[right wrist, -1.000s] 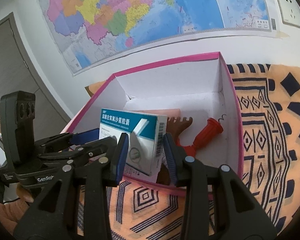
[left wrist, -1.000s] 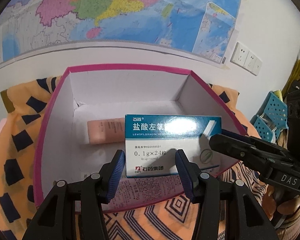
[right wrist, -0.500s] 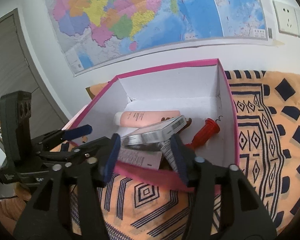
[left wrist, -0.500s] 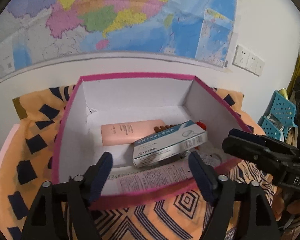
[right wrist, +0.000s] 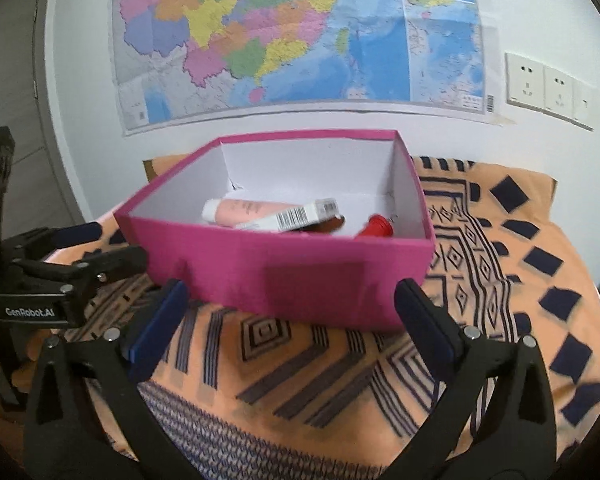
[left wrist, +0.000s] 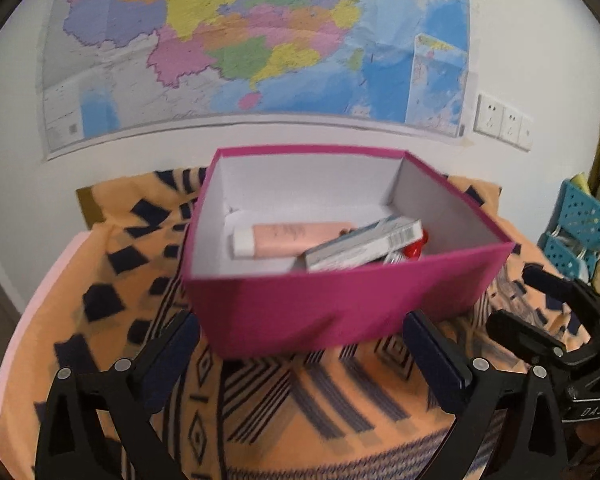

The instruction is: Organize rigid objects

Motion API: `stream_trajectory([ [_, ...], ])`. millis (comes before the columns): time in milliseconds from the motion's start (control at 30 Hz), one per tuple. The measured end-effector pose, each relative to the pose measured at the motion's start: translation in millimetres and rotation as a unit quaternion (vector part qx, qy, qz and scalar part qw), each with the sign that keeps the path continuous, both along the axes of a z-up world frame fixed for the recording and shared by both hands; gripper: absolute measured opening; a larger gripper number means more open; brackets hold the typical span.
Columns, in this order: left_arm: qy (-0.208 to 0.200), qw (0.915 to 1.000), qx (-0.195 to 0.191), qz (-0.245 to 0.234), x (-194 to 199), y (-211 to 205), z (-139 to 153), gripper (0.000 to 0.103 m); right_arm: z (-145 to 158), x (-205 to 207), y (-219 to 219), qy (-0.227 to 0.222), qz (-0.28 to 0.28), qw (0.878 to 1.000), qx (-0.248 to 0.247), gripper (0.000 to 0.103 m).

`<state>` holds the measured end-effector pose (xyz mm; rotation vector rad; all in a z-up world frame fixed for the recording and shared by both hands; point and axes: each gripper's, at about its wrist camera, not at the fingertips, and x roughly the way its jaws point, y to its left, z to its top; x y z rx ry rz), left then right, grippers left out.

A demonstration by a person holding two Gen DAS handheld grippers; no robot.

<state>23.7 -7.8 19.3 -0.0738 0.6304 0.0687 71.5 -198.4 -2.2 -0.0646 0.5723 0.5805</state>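
Your right gripper has just been opening and stands wide, nothing between its jaws, just in front of the pink box. Inside the box lie a pink tube, a medicine carton leaning across it, and a red handle. Left of the box is your left gripper.

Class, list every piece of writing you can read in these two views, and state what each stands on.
"GenRobot.AI": black left gripper, seen in the right wrist view.
"DAS": black right gripper, seen in the left wrist view.
Blue-and-white medicine carton: barcode only.
Pink tube, wall map: print too blurred.
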Motion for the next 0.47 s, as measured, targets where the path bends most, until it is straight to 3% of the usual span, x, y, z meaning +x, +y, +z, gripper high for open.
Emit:
stream_trajectory([
  [300, 0.022, 0.9993, -0.018, 0.024, -17.9, 4.4, -20.1, 0.103, -11.3, -17.2, 5.0, 0.006, -0.003, 1.000, -0.013, 0.103],
  [467, 0.024, 0.9993, -0.008, 0.028, -23.5, -0.6, -25.2, 0.103, -12.5, -21.3, 7.9, 0.009, 0.000, 1.000, -0.013, 0.103],
])
